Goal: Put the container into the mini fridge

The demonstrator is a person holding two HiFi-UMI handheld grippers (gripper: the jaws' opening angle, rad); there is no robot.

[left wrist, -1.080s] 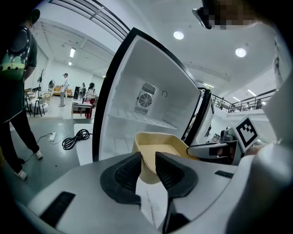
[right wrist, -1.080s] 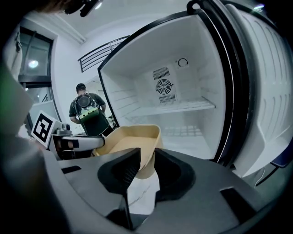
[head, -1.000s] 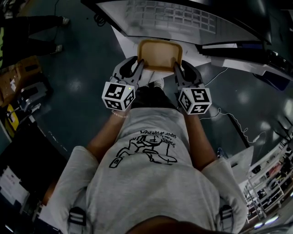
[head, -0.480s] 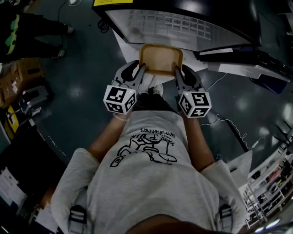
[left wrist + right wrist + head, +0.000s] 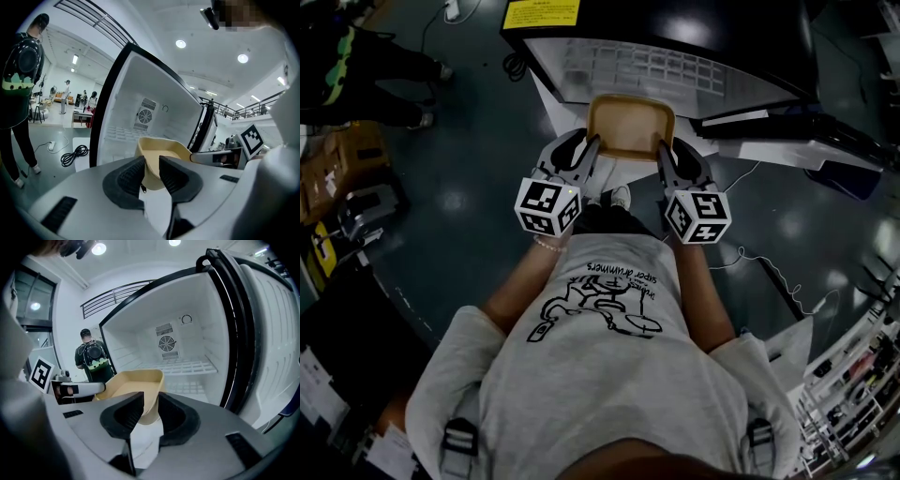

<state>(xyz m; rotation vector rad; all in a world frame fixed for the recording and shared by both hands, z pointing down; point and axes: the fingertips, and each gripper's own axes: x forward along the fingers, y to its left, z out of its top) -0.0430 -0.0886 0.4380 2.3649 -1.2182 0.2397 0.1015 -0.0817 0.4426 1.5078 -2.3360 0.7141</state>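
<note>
Before the open white mini fridge [image 5: 675, 66] | hold: my left gripper [image 5: 589, 150] and right gripper [image 5: 664, 155] each pinch one side wall of the tan rounded-rectangle plastic container [image 5: 630, 127], jaws narrowly parted around its rim, so I judge it rides level, mouth up, outside the cavity | count: one container, two grippers, one fridge, one wire shelf [image 5: 187, 366]

Left gripper [image 5: 151, 168] fingers [image 5: 177, 176] clamped on tan container [image 5: 161, 149] rim; open mini fridge [image 5: 140, 89] just ahead.
</note>
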